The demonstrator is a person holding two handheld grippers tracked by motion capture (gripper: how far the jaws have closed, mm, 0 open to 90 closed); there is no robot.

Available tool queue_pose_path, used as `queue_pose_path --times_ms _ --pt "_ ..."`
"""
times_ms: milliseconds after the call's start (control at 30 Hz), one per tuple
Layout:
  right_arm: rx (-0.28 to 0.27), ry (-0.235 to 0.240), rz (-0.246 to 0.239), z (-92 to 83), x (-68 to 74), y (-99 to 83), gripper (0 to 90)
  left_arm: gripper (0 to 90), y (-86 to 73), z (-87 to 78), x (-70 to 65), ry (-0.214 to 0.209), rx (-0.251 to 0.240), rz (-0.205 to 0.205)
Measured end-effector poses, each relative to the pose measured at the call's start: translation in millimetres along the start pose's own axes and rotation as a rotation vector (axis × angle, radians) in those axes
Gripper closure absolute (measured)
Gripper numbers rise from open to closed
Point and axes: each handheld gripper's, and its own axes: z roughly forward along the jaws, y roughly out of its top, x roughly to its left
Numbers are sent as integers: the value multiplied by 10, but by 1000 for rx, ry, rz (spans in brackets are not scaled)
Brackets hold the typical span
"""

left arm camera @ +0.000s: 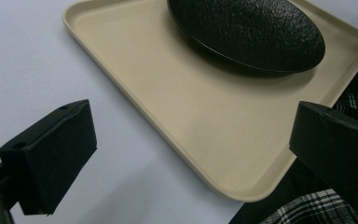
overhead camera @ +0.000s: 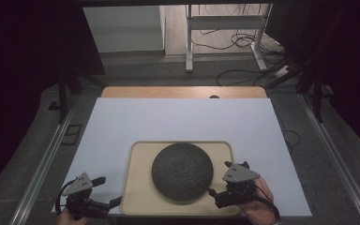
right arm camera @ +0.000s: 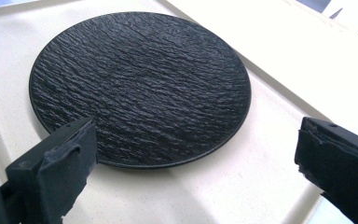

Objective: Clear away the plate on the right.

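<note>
A round black plate (overhead camera: 182, 171) with a rough, slate-like surface lies on a beige tray (overhead camera: 138, 197) near the table's front edge. My left gripper (overhead camera: 108, 191) is at the tray's front left corner, open and holding nothing. In the left gripper view its jaws stand wide apart (left arm camera: 193, 123) over the tray's (left arm camera: 191, 93) corner, with the plate (left arm camera: 247, 28) farther off. My right gripper (overhead camera: 219, 178) hovers at the tray's right side, open and empty. In the right gripper view its jaws (right arm camera: 196, 140) flank the near rim of the plate (right arm camera: 140, 84) above the tray (right arm camera: 242, 186).
A white sheet (overhead camera: 183, 117) covers most of the wooden table (overhead camera: 183, 92). Plaid cloth (left arm camera: 354, 98) shows at the tray's near edge. Beyond the table, cables (overhead camera: 243, 42) and a metal frame (overhead camera: 190, 42) stand on the floor. Metal rails (overhead camera: 47, 159) run along both sides.
</note>
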Motion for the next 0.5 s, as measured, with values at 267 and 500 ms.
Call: queue_pose_path --times_ms 267,500 --pt "-8 -14 9 -61 -16 -19 0 2 0 -1 1 0 -1 -1" --pt "-12 -29 13 -105 -22 -35 0 2 -2 -3 3 -1 -3 -3"
